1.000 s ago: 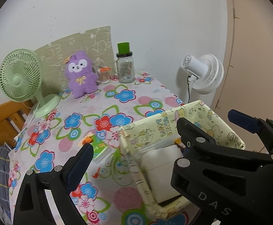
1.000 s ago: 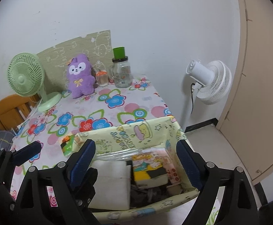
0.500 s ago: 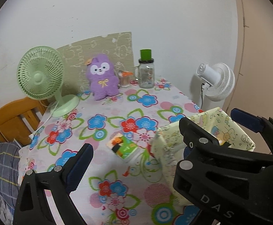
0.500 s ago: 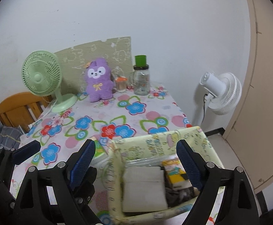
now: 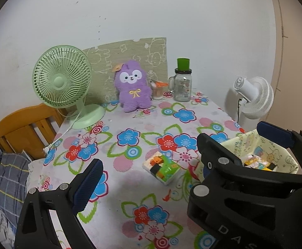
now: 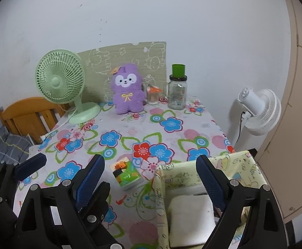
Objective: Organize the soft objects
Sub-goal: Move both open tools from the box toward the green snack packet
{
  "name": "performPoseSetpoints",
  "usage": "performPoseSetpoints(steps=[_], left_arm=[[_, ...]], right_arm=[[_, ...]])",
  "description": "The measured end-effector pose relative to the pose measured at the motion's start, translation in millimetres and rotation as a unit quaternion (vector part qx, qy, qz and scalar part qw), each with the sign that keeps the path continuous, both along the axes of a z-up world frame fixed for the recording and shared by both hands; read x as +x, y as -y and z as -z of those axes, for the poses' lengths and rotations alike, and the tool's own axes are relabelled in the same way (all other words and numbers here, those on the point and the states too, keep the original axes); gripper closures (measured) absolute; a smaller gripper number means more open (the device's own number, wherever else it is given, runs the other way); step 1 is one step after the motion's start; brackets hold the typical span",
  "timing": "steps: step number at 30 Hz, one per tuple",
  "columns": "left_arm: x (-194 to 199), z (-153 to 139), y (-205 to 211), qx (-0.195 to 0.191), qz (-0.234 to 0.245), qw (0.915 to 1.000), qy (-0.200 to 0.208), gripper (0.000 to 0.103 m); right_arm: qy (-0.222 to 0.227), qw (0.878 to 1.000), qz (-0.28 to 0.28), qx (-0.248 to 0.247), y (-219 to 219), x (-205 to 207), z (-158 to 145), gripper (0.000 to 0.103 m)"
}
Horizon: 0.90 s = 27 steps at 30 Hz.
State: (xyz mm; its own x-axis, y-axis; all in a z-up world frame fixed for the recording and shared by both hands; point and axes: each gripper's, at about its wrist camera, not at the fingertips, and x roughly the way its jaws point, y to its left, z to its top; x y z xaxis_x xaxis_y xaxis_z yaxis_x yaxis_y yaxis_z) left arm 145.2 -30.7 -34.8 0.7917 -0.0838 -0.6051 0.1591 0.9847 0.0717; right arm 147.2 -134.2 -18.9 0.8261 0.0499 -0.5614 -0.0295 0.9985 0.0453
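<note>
A purple plush toy (image 5: 133, 89) (image 6: 127, 91) sits upright at the back of the flowered table, against a beige board. A small green and orange tissue pack (image 5: 161, 169) (image 6: 127, 174) lies on the cloth near the front. To its right stands a yellow printed fabric box (image 5: 275, 161) (image 6: 171, 176) holding a white folded cloth (image 6: 190, 211) and coloured packets. My left gripper (image 5: 151, 166) hangs open above the table in front of the pack, holding nothing. My right gripper (image 6: 150, 161) is open too, straddling the box's left wall and the pack, touching neither.
A green desk fan (image 5: 61, 78) stands at the back left with its cord trailing off the table edge. A glass jar with a green lid (image 5: 182, 85) and a small jar (image 5: 158, 89) stand beside the plush. A white floor fan (image 5: 252, 97) is right; a wooden chair (image 5: 20, 128) left.
Both grippers have drawn back and to the left, away from the box. The box now sits at the right of both views, and more table shows. Both stayed open.
</note>
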Motion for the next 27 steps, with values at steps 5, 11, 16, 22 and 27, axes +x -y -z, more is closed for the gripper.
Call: performPoseSetpoints(steps=[5,11,16,22,27], left_arm=[[15.5,6.7,-5.4,-0.004,-0.002,0.9999,-0.009,0.005],[35.9,17.9,-5.3,-0.008,0.004,0.9997,-0.025,0.005],[52.0,29.1,-1.6,-0.002,0.013,0.9991,-0.04,0.005],[74.0,43.9,2.0,0.0,0.015,0.9983,-0.057,0.005],[90.6,57.4,3.5,-0.004,0.017,0.9969,-0.077,0.005]], right_arm=[[-0.009,1.0,-0.008,-0.006,-8.2,15.8,4.2,0.011],[-0.02,1.0,-0.014,-0.015,-13.8,36.3,12.0,0.011],[-0.043,0.999,-0.024,-0.016,-12.8,56.4,22.6,0.011],[-0.06,0.998,-0.023,-0.029,-9.1,77.2,35.4,0.011],[-0.088,0.995,-0.022,-0.032,-5.8,95.9,48.9,0.011]])
